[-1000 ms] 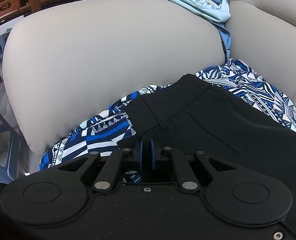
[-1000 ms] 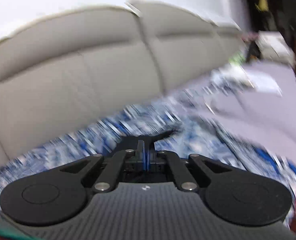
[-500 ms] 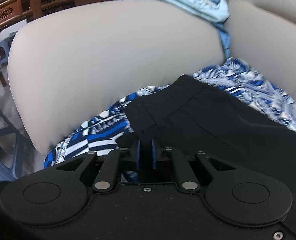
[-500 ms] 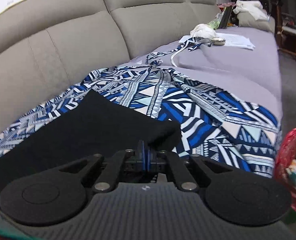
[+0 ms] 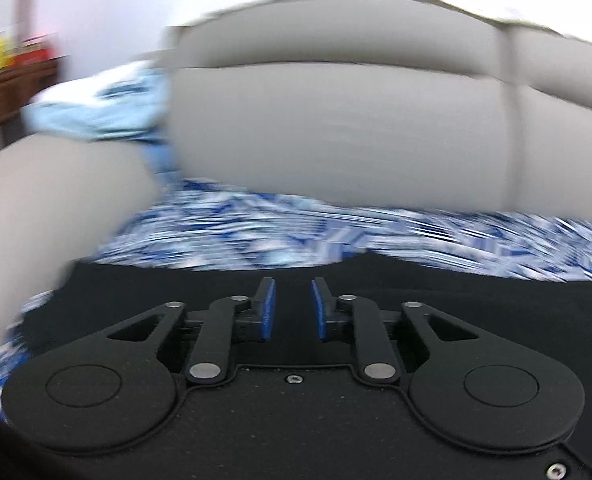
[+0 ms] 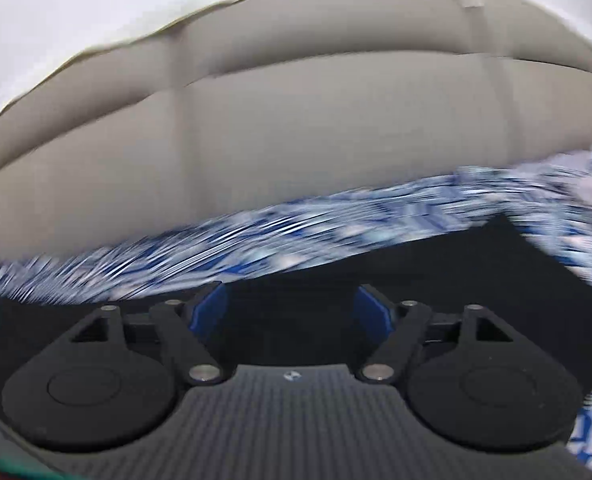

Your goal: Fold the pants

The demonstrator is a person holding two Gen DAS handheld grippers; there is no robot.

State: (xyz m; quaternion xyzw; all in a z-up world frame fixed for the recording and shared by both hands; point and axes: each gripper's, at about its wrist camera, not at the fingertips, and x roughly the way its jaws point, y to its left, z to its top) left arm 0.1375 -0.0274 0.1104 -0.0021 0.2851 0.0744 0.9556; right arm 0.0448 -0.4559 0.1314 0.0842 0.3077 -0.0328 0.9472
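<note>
Only leftward, pale-blue cloth (image 5: 96, 116); both tongs, left (image 5: 292, 308) and right (image 6: 292, 312), opening, empty, above black pants (image 5: 475, 300).

No legible txt, pics blurred.

We saw plain black fabric pants (image 5: 455, 300) on a blue-and-white geometric-patterned cloth (image 5: 256, 236), a beige cushioned sofa back (image 6: 296, 140), and pale blue crumpled fabric (image 5: 96, 112).
</note>
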